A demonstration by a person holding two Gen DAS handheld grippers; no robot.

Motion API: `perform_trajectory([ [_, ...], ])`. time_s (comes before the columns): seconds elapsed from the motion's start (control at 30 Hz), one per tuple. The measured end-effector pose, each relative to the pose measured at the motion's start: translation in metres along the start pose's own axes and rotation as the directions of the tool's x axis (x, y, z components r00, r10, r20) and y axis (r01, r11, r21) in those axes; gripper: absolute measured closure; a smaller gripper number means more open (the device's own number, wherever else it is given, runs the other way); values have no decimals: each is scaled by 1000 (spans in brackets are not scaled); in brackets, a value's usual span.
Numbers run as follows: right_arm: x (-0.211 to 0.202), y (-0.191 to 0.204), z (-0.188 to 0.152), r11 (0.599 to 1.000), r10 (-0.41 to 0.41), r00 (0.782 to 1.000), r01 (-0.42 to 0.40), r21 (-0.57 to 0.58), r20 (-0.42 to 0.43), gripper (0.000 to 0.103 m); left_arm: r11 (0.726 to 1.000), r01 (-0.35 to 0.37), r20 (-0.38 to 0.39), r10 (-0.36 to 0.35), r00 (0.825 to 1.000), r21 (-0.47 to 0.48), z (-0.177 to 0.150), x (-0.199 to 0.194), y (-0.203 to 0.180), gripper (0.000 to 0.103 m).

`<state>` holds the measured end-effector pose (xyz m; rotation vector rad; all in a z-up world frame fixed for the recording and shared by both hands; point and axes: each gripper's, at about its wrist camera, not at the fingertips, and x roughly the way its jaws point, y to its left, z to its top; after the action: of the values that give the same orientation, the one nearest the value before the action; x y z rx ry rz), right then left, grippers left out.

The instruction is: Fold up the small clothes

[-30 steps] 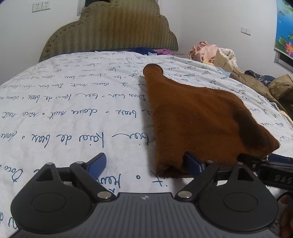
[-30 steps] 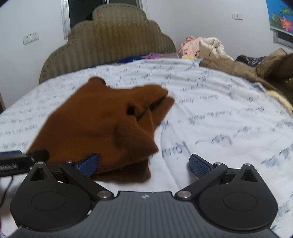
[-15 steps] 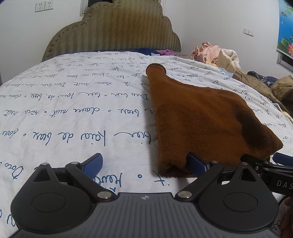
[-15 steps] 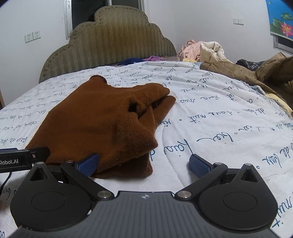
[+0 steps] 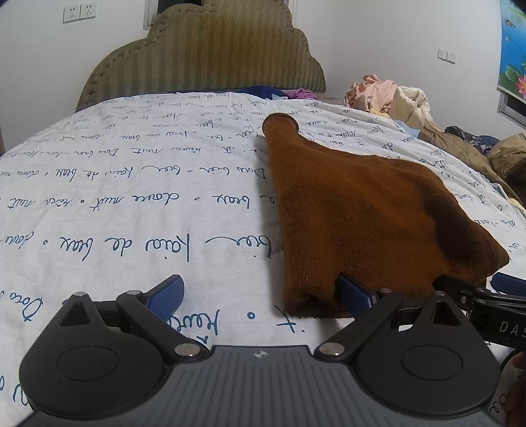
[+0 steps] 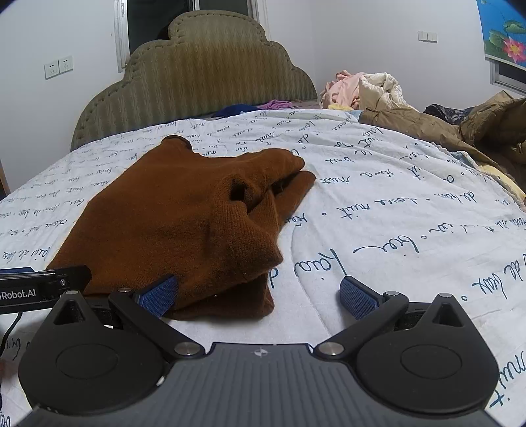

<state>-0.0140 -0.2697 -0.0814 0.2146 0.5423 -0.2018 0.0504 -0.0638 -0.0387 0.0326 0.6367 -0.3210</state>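
Near edge first: I see the brown knit garment point(image 5: 361, 210) lying on the white bedsheet point(image 5: 131, 203) with blue script print, roughly mid-bed, near edge right at both grippers. It's partly folded, layers stacked at the near hem. From the left wrist view it reads as a flat wedge tapering to a narrow cuff-like end pointing at the headboard. From the right wrist view the same piece point(image 6: 171, 223) shows a bunched fold on its right side, with a dark opening and a sleeve-like flap sticking out toward the right.

Left gripper point(image 5: 259, 294): fingers spread wide, gripping nothing. Its right blue pad point(image 5: 355, 292) touches the near left corner of the garment; left pad sits over bare sheet.

Right gripper point(image 6: 259, 294): also spread wide, nothing pinched. Its left blue pad point(image 6: 157, 294) is against the near hem of the garment; I can't tell whether it's tucked under the fabric or just pressed to it. Right pad is over bare sheet, well apart from the cloth.

Each gripper's body shows at the edge of the other's view, so they sit side by side at the near hem.

Farther back: olive padded headboard point(image 6: 203, 75), pile of clothes point(image 6: 361, 88) at the far right of the bed, wall sockets point(image 5: 80, 12) top left.
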Motion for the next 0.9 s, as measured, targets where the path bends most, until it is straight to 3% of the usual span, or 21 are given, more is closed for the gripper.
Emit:
perform_trajectory([
  [0.9,0,1,0,1000,0,1000,0,-10,-3,0,1000,-19,-1,19,1000,12,-1,1,-3,3],
])
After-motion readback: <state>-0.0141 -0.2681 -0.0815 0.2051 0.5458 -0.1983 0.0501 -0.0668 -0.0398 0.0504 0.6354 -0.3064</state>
